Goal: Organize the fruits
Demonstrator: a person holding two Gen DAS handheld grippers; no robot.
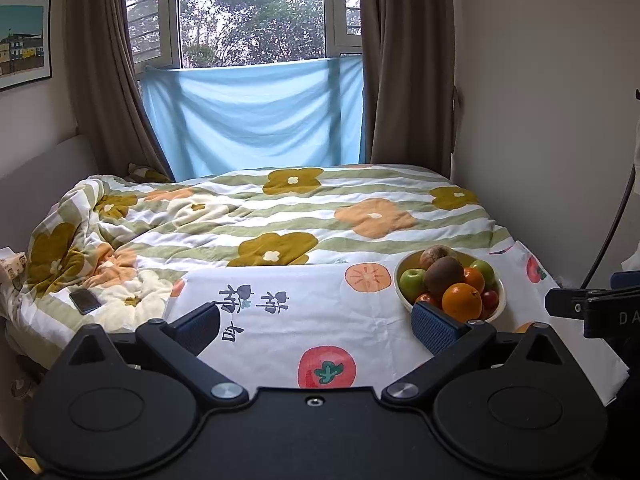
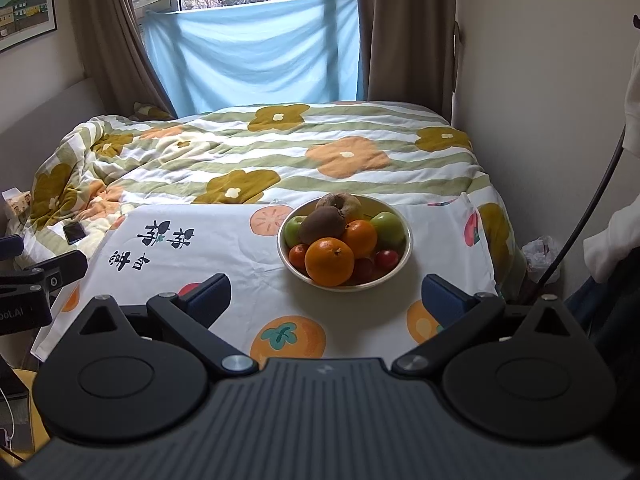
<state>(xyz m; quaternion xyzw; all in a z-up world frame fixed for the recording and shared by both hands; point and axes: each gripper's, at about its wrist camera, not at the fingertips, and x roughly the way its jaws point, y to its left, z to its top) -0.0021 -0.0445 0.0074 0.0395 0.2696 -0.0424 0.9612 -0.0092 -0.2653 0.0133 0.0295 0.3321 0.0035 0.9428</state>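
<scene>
fruit sits heaped in the bowl [image 2: 404, 254] near the bed's foot edge; right hand-held gripper [image 2: 326, 294] and left hand-held gripper [image 1: 316, 322] hang agape, empty, ready to pick.

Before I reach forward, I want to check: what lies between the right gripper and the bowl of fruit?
In the right wrist view, only bare printed cloth lies between the open right gripper and the bowl.

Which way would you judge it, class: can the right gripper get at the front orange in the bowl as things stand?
Probably yes: the right gripper is open, the orange lies uncovered atop the bowl, nothing between.
</scene>
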